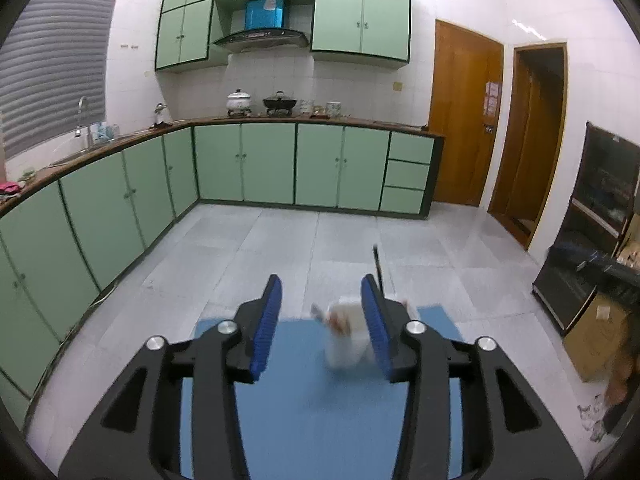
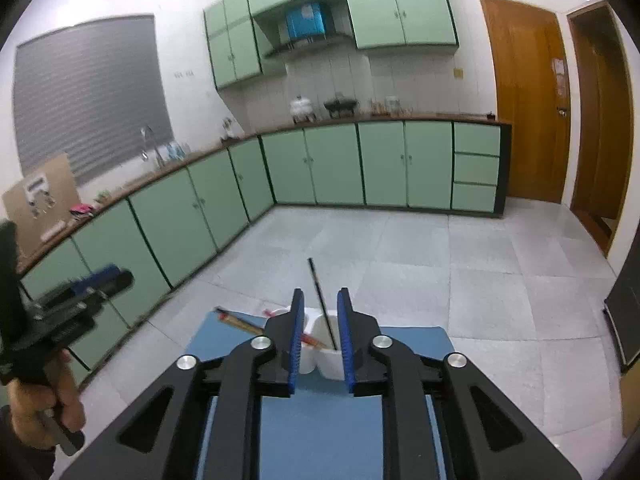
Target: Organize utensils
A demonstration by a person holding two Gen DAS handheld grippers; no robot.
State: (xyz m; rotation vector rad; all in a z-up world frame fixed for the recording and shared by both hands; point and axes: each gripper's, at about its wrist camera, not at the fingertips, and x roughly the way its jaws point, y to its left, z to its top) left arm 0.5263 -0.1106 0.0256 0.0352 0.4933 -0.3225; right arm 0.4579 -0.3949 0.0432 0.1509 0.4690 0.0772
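Note:
A white two-compartment utensil holder (image 2: pixel 328 356) stands on the blue mat (image 2: pixel 320 420). A thin black stick (image 2: pixel 320 292) rises from its right compartment. Wooden chopsticks (image 2: pixel 240 322) and a red utensil (image 2: pixel 310 338) lie at the holder's left side. My right gripper (image 2: pixel 320 296) hovers in front of the holder, open with a narrow gap and nothing pressed between its pads. In the left wrist view the holder (image 1: pixel 344 336) is blurred, the black stick (image 1: pixel 378 268) behind it. My left gripper (image 1: pixel 322 292) is open wide and empty above the mat (image 1: pixel 300 400).
Green base cabinets (image 2: pixel 200 208) run along the left and far walls beyond a grey tiled floor (image 2: pixel 440 264). A hand holds the left gripper's handle (image 2: pixel 60 400) at the left edge. A cardboard box (image 1: pixel 596 332) and a dark cabinet (image 1: pixel 592 240) stand at the right.

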